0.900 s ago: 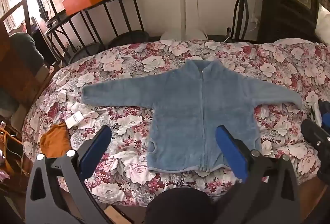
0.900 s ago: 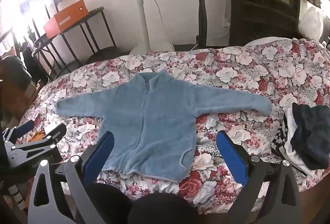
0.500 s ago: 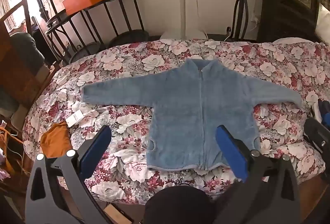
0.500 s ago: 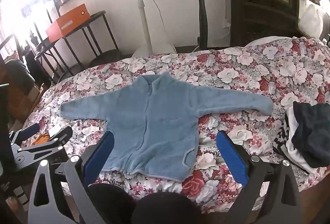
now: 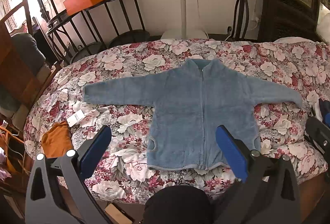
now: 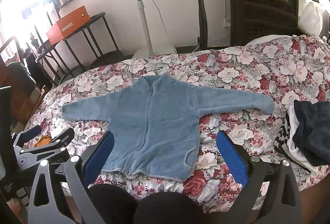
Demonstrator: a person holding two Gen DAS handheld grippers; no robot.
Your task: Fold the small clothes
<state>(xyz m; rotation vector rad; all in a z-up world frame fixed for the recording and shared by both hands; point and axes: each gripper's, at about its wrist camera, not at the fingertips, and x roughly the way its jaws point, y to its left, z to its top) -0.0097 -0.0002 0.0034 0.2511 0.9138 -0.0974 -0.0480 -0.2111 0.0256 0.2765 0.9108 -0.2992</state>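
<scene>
Fuzzy blue fleece jacket [image 5: 198, 112], flat, sleeves outspread

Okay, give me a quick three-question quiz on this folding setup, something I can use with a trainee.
1. True or false: the blue fleece jacket lies flat with both sleeves spread out.
2. Multiple choice: the left gripper and right gripper are (a) both open, holding nothing, (b) both shut on a sleeve, (c) one open, one shut.
3. What lies on the floral bedspread beyond the jacket's right sleeve?

Key: 1 true. 2 a. 3 a pile of dark clothes.
</scene>
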